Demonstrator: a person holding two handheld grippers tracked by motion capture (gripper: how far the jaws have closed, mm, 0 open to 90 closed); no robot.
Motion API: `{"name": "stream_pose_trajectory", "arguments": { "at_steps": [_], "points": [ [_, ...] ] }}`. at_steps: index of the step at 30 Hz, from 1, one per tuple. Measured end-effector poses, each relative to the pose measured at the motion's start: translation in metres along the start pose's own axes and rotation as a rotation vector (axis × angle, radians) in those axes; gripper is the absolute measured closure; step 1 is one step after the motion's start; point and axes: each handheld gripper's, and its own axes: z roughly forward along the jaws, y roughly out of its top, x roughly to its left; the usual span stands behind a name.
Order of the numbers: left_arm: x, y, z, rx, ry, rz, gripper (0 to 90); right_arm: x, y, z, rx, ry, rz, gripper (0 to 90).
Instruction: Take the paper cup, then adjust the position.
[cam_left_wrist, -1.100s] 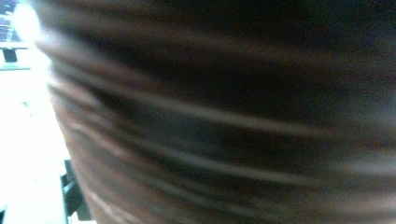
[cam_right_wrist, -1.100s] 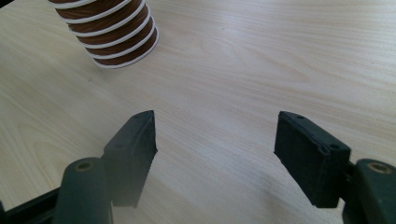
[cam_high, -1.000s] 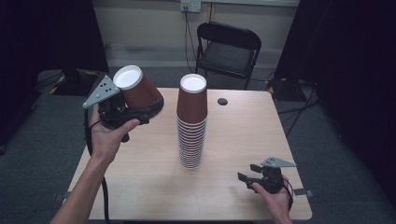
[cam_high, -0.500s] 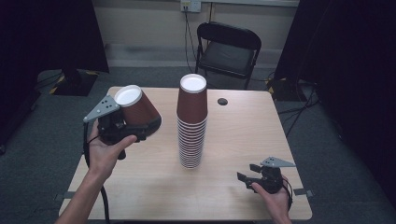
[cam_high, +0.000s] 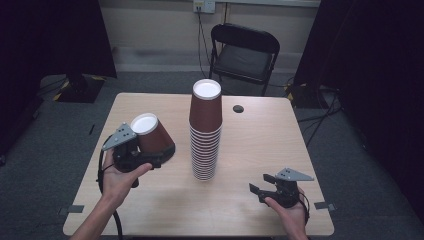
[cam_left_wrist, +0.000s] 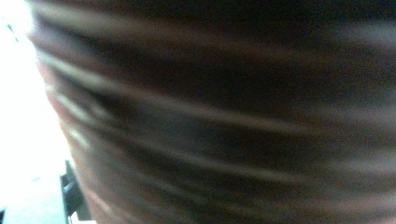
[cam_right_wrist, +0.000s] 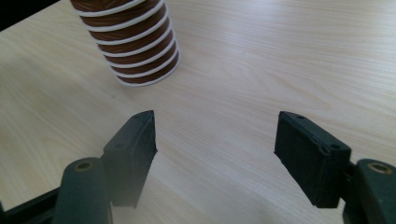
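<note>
We held a brown cup (cam_high: 151, 136) upside down and tilted in our left tongs (cam_high: 142, 152), low over the desk (cam_high: 250, 210). Up close it was just a brown blur hiding their tips. Our right tongs (cam_right_wrist: 215, 144) gaped empty, the cup stack (cam_right_wrist: 130, 42) ahead cut off at the top.

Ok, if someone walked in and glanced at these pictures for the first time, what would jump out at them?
The tall stack of brown paper cups, upside down, stands at the middle of the wooden table. To its left, the left gripper holds a single brown cup, tilted, white base up, low over the table. The right gripper sits near the table's front right corner, jaws open with nothing between them.
</note>
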Motion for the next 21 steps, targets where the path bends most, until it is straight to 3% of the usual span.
{"name": "stream_pose_trajectory", "arguments": {
  "at_steps": [9, 13, 16, 19, 21],
  "points": [
    [-0.007, -0.021, 0.001, 0.035, -0.041, -0.024, 12.0, 0.011, 0.003, 0.001, -0.008, 0.039, -0.031, 29.1],
    [-0.009, -0.030, 0.001, 0.053, -0.012, -0.030, 12.0, 0.019, 0.005, 0.000, -0.021, 0.051, -0.048, 29.8],
    [-0.011, -0.036, 0.003, 0.100, -0.007, -0.028, 12.0, 0.026, 0.008, 0.000, -0.032, 0.060, -0.071, 30.9],
    [-0.012, -0.042, 0.002, 0.113, -0.024, -0.056, 11.9, 0.034, 0.011, 0.003, -0.033, 0.074, -0.081, 34.1],
    [-0.012, -0.045, 0.001, 0.117, -0.012, -0.064, 11.8, 0.040, 0.013, 0.006, -0.024, 0.073, -0.091, 35.1]
  ]
}}
